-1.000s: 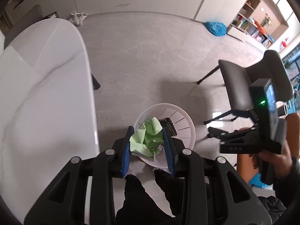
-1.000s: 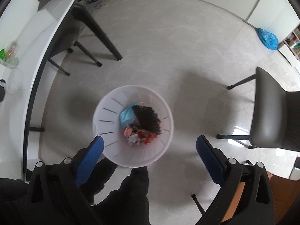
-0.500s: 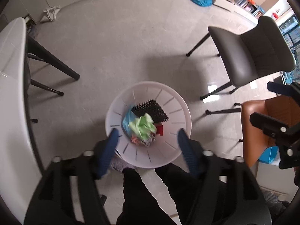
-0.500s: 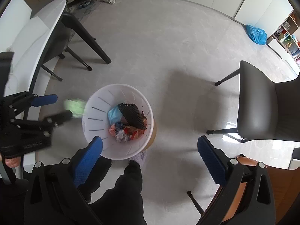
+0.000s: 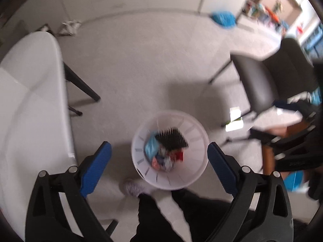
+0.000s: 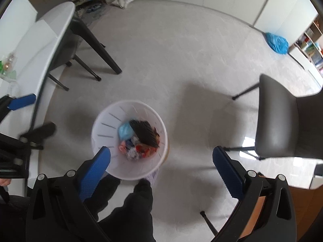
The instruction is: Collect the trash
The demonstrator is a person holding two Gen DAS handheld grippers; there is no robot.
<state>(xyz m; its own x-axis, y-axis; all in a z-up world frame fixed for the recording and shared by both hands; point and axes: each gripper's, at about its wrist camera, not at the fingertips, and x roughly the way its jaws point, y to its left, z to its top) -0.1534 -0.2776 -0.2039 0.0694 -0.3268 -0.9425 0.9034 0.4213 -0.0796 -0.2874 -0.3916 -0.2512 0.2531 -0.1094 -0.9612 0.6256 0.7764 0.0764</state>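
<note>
Left claw (image 5: 159, 161) jaws just swung wide, nothing btwn them. It hangs right over the white bin (image 5: 198, 139), prob. so dropped trash (image 5: 164, 154) lands inside, piled at the bottom. Right claw (image 6: 161, 161) also gaping, empty, bin just fwd of its left pad. Worktop (image 5: 30, 100) off to left claw's left.

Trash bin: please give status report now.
Left gripper jaws just opened, nothing between. Right gripper open, nothing between. White bin on floor holds trash. Nothing in the way.
</note>
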